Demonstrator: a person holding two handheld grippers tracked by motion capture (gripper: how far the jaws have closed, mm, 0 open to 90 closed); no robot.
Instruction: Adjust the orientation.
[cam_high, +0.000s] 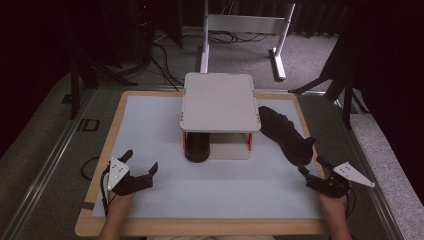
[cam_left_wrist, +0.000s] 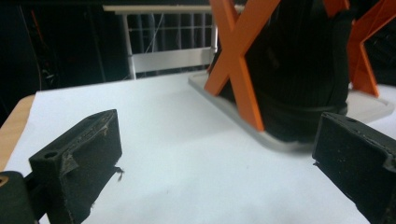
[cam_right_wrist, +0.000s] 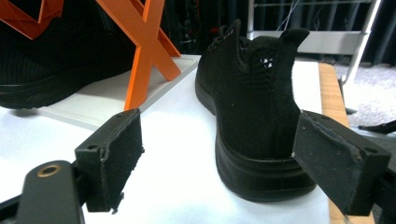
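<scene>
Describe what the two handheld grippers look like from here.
Both grippers are black. The left gripper carries a light grey three-cornered plate with dark holes; the right gripper has a similar plate. A dark cable loops from the left one. Up close, the jaws are blocky black pads with frayed edges and a brass-coloured screw hole.

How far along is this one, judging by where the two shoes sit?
One shoe already sits on the rack's lower shelf. The other shoe lies on the mat right of the rack. The right gripper, open, faces its heel; the left gripper is open. Shelving remains.
</scene>
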